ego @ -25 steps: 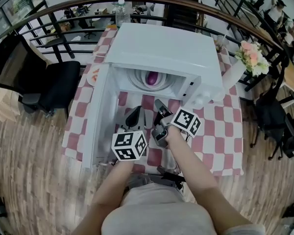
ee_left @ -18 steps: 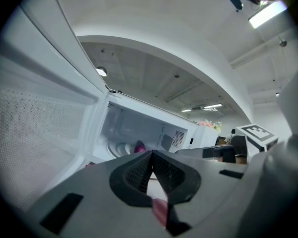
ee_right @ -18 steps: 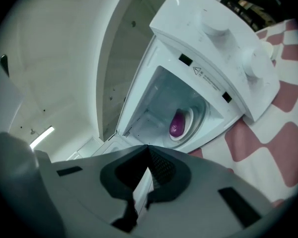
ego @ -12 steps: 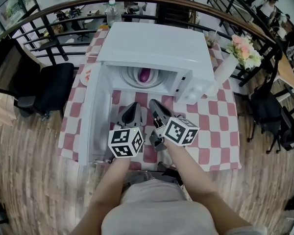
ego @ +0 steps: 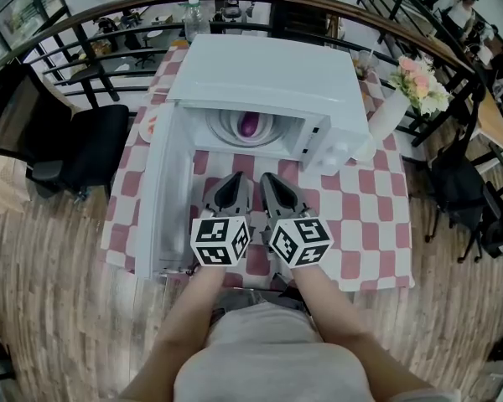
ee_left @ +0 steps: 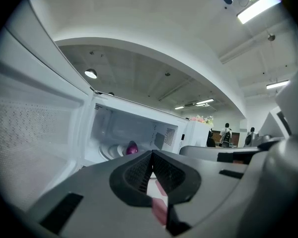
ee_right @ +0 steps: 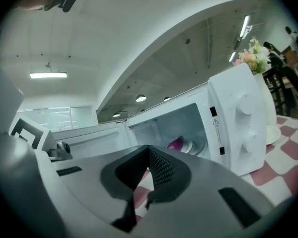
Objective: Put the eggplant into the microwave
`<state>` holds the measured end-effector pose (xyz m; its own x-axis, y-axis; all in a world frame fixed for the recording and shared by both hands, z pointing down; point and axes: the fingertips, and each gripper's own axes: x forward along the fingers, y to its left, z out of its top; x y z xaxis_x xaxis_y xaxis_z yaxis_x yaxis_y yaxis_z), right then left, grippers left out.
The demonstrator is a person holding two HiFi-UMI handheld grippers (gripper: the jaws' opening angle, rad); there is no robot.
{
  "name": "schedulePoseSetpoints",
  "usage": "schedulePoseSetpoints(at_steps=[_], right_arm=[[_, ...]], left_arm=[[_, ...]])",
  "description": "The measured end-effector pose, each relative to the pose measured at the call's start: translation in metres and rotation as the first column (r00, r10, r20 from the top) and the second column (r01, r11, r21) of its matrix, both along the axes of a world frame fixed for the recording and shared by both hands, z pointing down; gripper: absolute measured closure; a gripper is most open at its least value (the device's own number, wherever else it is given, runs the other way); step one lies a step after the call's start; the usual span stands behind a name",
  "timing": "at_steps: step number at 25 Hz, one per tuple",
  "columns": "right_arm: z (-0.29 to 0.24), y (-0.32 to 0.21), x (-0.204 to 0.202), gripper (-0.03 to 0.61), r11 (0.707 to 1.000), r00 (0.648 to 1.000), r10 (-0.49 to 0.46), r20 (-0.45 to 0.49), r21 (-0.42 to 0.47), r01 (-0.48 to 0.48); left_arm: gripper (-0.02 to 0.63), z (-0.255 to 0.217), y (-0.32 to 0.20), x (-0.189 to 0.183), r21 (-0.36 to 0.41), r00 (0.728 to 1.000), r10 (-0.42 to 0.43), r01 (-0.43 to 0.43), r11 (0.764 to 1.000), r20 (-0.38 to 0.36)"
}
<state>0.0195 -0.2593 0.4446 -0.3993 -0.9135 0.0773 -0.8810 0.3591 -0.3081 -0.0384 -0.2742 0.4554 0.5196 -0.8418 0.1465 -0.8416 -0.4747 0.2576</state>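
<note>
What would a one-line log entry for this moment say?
eggplant: inside microwave | door: open | left gripper: shut, empty | right gripper: shut, empty

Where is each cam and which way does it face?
Head view: on the person's head, steeply down at the open microwave; forearms, left hand-held gripper, right hand-held gripper show.
Left gripper view: rides that gripper, faces the microwave; its shut jaws show.
Right gripper view: likewise, from the right; shut jaws show.
All share the eggplant inside.

Ahead of the left tool point(ego: 231, 182) and right tool point(ego: 273, 182), the microwave point(ego: 260, 78) stands open; its door point(ego: 163, 199) walls the left tool's left.
</note>
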Motion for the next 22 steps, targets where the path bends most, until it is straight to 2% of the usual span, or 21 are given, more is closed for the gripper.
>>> schedulePoseSetpoints(at_steps=[13, 22], right_arm=[[-0.006, 0.013, -0.004, 0.555, 0.999, 0.997, -0.009, -0.080, 0.053, 0.014], [-0.008, 0.021, 0.000, 0.555, 0.997, 0.987, 0.032, -0.157, 0.075, -0.021]], left_arm=[[0.609, -0.009, 0.010, 0.007, 0.045, 0.999, 0.034, -0.034, 0.998, 0.011], [0.609, -0.016, 0.015, 0.012, 0.067, 0.999, 0.054, -0.054, 0.996, 0.008]])
